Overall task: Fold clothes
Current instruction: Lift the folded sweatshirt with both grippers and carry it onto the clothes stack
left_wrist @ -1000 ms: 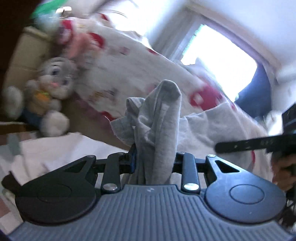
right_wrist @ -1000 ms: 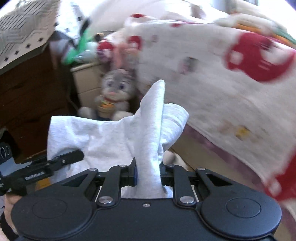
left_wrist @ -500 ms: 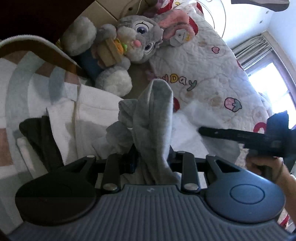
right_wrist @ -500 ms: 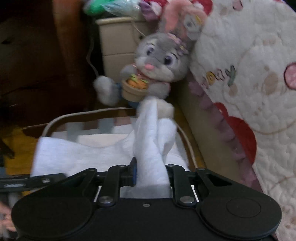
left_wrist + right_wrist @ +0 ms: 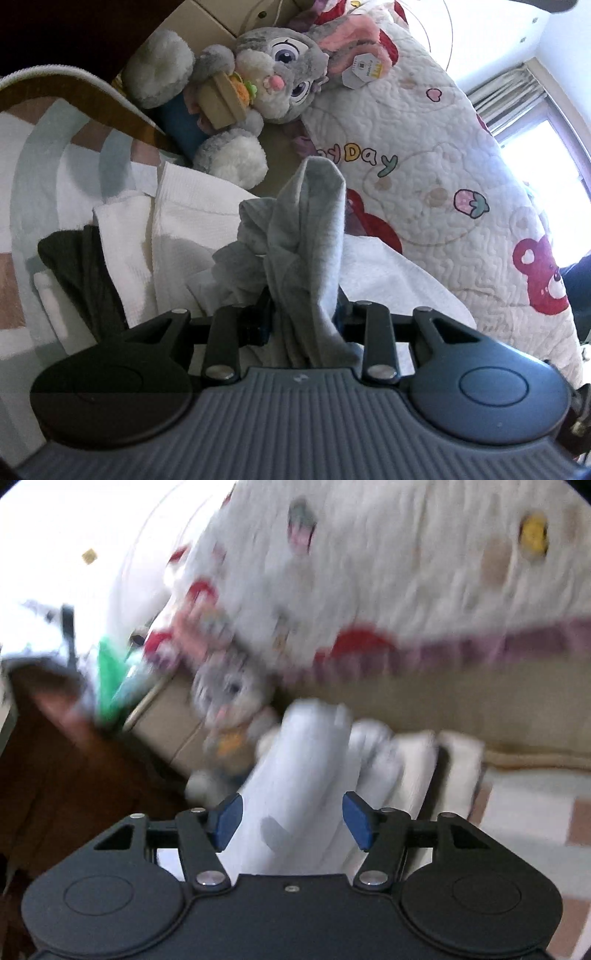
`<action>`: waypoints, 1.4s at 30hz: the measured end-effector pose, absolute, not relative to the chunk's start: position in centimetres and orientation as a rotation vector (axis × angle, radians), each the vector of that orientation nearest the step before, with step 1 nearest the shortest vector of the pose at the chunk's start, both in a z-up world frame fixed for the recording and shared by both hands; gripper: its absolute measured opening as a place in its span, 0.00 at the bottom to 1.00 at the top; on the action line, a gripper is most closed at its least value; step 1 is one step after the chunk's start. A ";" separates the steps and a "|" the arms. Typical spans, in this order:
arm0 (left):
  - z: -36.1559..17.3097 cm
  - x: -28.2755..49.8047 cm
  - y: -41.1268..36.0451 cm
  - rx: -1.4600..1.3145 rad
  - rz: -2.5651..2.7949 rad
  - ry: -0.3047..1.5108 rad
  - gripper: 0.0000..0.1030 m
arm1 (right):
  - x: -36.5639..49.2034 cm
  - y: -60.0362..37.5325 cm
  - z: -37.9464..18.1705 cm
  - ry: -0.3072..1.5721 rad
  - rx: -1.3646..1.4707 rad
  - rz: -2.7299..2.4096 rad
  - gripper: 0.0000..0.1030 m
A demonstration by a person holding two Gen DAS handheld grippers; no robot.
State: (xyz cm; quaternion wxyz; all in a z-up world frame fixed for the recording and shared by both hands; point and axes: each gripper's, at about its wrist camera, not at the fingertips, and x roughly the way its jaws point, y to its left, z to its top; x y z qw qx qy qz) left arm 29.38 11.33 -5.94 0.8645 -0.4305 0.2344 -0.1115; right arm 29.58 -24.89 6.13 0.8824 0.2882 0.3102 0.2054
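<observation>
left claw [image 5: 304, 314] grips the grey garment [image 5: 314, 229]; right claw [image 5: 291, 821] is opening, blue pads [image 5: 356, 825] clear of the cloth between them.

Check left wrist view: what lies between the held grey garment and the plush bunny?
In the left wrist view, a folded white towel lies between the grey garment, pinched in the left gripper, and the plush bunny.

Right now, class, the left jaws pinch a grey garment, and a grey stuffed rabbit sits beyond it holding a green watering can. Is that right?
One detail is wrong. The stuffed rabbit holds a small tan basket with something orange in it, not a green watering can; the left wrist view shows this clearly. The rest stands: the left gripper has its jaws pinched on the grey garment, and the rabbit sits beyond it.
</observation>
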 end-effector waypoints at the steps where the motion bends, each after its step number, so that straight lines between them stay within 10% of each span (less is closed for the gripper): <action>1: -5.8 29.3 11.2 -0.885 -0.237 0.487 0.28 | 30.1 -24.4 5.8 0.633 0.597 0.451 0.63; 3: -5.0 29.3 11.2 -0.806 -0.285 0.447 0.28 | 31.4 -23.0 5.6 0.613 0.561 0.494 0.61; 4: -4.5 29.3 11.3 -0.745 -0.315 0.418 0.27 | 32.3 -22.2 5.7 0.608 0.526 0.512 0.33; 6: -3.5 28.9 11.7 -0.694 -0.329 0.363 0.27 | 34.2 -20.5 7.0 0.577 0.406 0.522 0.22; 16: -4.9 31.2 10.5 -0.794 -0.367 0.481 0.32 | 39.5 -20.3 5.4 0.768 0.374 0.337 0.22; 26: -4.7 31.2 9.0 -0.703 -0.386 0.466 0.38 | 35.7 -21.2 2.3 0.471 0.332 0.213 0.19; 34: -5.4 31.6 9.5 -0.722 -0.399 0.496 0.37 | 32.3 -21.7 3.4 0.339 0.253 0.118 0.44; 37: -5.9 31.8 10.0 -0.769 -0.400 0.498 0.37 | 27.1 -22.1 3.5 0.215 0.247 0.246 0.20; 42: -6.3 31.9 10.0 -0.818 -0.401 0.488 0.37 | 23.7 -20.8 1.4 0.267 0.165 0.440 0.20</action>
